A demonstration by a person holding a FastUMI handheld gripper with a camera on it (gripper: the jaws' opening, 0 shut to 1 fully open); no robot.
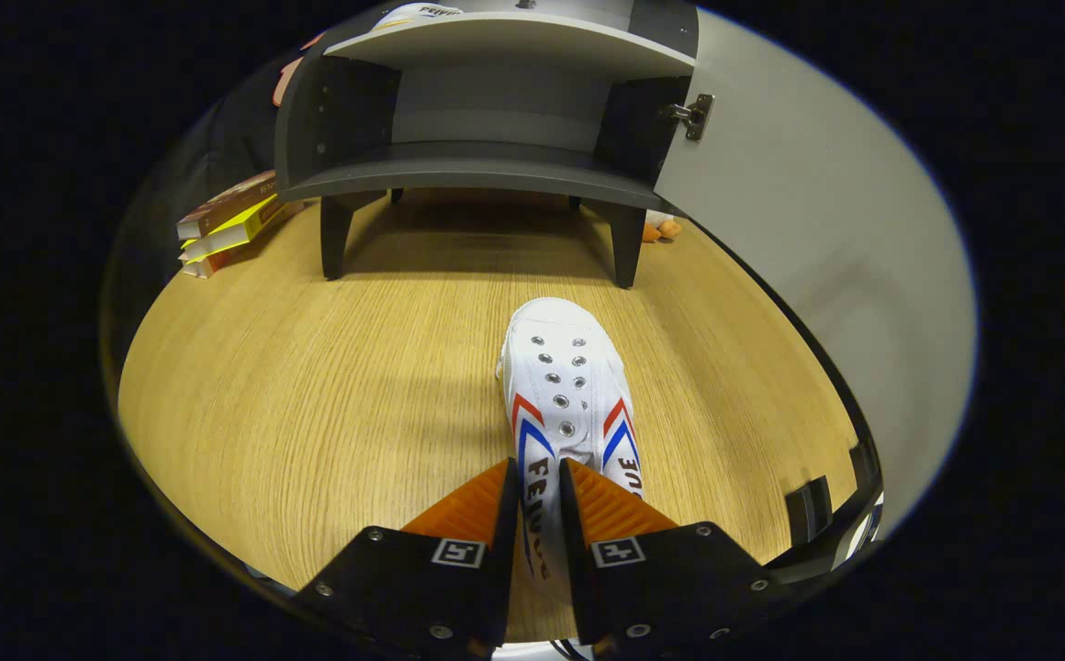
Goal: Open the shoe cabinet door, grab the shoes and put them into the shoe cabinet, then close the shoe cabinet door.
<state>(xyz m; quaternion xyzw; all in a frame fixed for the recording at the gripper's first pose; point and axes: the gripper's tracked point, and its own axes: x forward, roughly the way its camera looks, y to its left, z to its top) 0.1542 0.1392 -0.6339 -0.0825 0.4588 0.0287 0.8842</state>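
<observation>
Gripper (539, 477) clamped on white canvas sneaker (565, 395).
Sneaker's side wall pinched between both fingers; toe points ahead toward open shoe cabinet (487, 174), well short of it.

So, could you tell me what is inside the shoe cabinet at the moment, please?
The shoe cabinet's visible compartment looks bare; its left corner is shadowed. The gripper is shut on the white sneaker, ahead of the cabinet.
</observation>
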